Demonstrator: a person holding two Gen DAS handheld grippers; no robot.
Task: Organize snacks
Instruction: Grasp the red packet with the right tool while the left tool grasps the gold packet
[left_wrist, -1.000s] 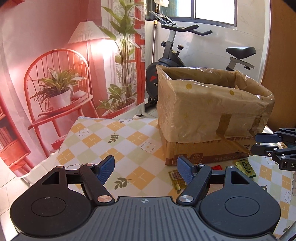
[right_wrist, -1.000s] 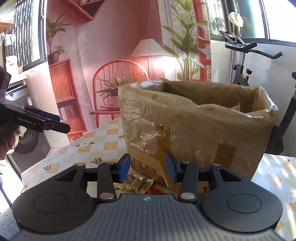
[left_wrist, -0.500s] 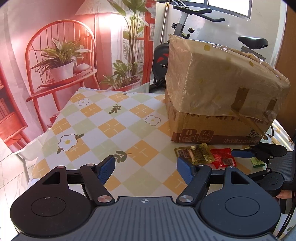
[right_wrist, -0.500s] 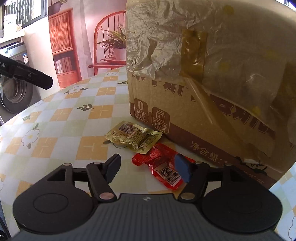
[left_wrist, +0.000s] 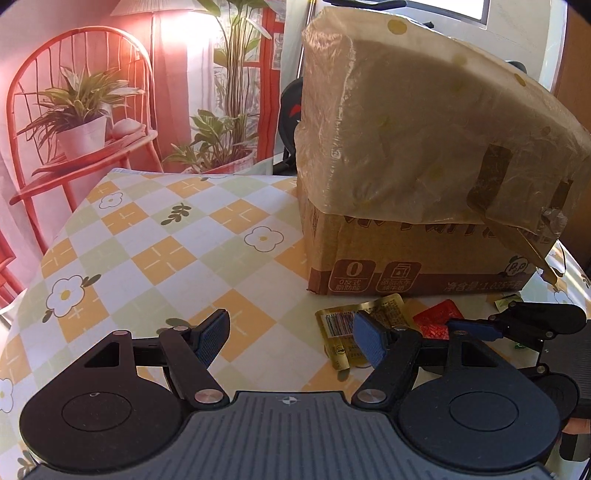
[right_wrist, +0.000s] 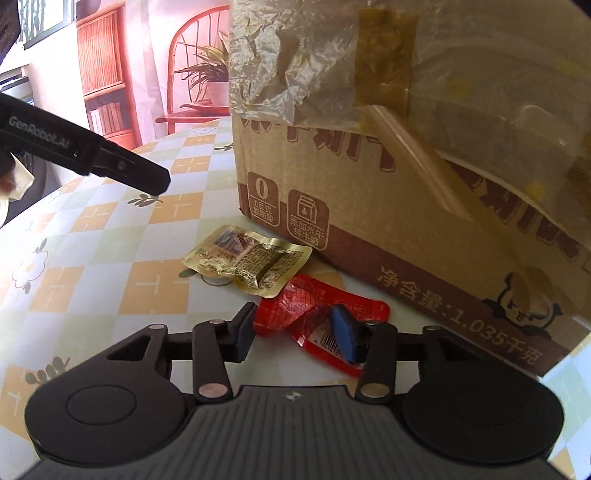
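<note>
Snack packets lie on the checked tablecloth (left_wrist: 155, 258) directly in front of the cardboard box (right_wrist: 369, 206). The gold packet (right_wrist: 251, 264) sits just beside the box's lower left corner, at about 12 o'clock from the right gripper (right_wrist: 295, 332). The red packet (right_wrist: 310, 314) partly overlaps the gold packet's near edge and lies flat on the cloth.

The right gripper is spread, with its blue-padded fingers on either side of the red packet; the right finger covers part of the packet's barcode end. Whether the pads touch the packet cannot be determined.

The left gripper (left_wrist: 291, 338) is spread wide over the cloth and grips nothing. In the left wrist view, the gold packet (left_wrist: 354, 328) lies at about 1 o'clock, partly behind the left gripper's right finger, and the red packet (left_wrist: 436, 321) lies further right, at about 2 o'clock. A small green packet (left_wrist: 504, 301) lies near the box's front edge at 2 o'clock.

The box is lined with a translucent plastic bag (left_wrist: 424, 129) folded over its rim and fixed with brown tape. The box interior is not visible in either view, so its contents cannot be determined.
</note>
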